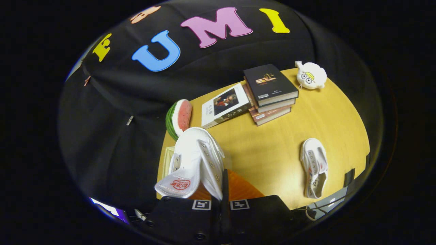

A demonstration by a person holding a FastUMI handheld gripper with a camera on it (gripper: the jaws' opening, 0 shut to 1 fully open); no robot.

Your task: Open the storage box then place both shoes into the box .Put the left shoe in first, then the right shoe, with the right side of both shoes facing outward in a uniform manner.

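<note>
Your gripper (220, 190) is clamped on the white canvas shoe (194, 160); lower it steadily into the clear, orange-floored storage box (238, 187), right side outward.

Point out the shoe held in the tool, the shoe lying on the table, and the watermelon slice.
Held shoe (196, 160), gripper view, on its white canvas side.
Shoe on the table (314, 166), gripper view, on its laced upper.
Watermelon slice (183, 115), gripper view, on its red flesh.
</note>
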